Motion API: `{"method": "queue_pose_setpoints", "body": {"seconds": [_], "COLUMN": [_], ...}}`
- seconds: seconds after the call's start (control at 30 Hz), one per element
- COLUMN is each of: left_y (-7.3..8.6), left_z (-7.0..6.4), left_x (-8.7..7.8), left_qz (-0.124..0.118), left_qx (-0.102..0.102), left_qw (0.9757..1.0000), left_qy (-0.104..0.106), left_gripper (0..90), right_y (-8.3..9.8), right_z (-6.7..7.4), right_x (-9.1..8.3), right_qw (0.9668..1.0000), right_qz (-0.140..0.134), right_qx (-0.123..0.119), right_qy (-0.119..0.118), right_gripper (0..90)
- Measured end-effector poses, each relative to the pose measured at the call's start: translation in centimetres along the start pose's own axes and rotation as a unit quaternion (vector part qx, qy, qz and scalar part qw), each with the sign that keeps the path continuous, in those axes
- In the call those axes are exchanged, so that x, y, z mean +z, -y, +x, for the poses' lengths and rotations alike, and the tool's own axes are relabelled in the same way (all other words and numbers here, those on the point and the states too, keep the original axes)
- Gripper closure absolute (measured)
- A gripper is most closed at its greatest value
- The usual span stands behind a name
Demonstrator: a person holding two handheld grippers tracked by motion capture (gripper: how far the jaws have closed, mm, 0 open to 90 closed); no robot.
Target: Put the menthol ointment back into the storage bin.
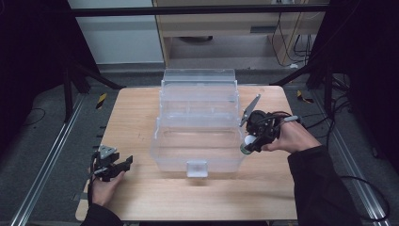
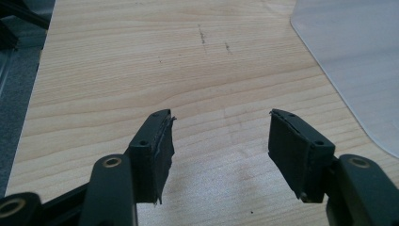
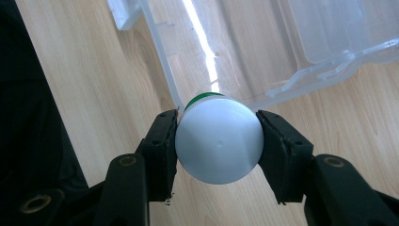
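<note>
There are no words, numbers or signs to read here. The white bottle (image 3: 219,143) shows a plain bottom, and the clear plastic box (image 1: 197,141) has no label.

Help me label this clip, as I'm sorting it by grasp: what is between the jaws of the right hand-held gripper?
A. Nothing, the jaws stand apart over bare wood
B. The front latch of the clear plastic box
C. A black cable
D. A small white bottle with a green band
D: in the right gripper view both pads of the right hand-held gripper press on the sides of a small white bottle with a green band, beside the clear plastic box.
</note>
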State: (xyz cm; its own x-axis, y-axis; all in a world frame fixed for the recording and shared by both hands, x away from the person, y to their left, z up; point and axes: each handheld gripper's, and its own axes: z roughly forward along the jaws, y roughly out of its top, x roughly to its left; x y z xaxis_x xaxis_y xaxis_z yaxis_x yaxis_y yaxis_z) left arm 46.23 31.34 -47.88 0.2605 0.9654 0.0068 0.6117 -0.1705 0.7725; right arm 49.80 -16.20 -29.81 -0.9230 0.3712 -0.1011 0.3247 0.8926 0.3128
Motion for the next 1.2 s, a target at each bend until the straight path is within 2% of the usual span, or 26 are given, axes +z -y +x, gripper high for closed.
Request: {"method": "queue_pose_setpoints", "body": {"seconds": [0.4, 0.7, 0.93, 1.2], "left_y": [0.0, 0.0, 0.0, 0.0], "left_z": [0.1, 0.1, 0.1, 0.1], "left_x": [0.0, 0.0, 0.0, -0.1], "left_qz": [0.0, -0.002, -0.002, -0.002], "left_qx": [-0.001, -0.003, -0.002, -0.001], "left_qw": [1.0, 1.0, 1.0, 1.0], "left_qy": [0.003, 0.005, 0.004, 0.004], "left_gripper": [40.3, 40.5, 40.5, 40.5], "right_y": [-1.7, -3.0, -3.4, -3.1], "right_z": [-0.8, -1.1, -1.0, -1.1], "right_x": [0.7, 3.1, 4.1, 5.3], "right_qw": [1.0, 0.9997, 0.9995, 0.9996], "right_qz": [-0.004, 0.005, 0.01, 0.015], "right_qx": [-0.003, -0.024, -0.031, -0.019], "right_qy": [0.0, -0.008, -0.008, -0.012], "right_gripper": [50.5, 50.4, 50.4, 50.4]}}
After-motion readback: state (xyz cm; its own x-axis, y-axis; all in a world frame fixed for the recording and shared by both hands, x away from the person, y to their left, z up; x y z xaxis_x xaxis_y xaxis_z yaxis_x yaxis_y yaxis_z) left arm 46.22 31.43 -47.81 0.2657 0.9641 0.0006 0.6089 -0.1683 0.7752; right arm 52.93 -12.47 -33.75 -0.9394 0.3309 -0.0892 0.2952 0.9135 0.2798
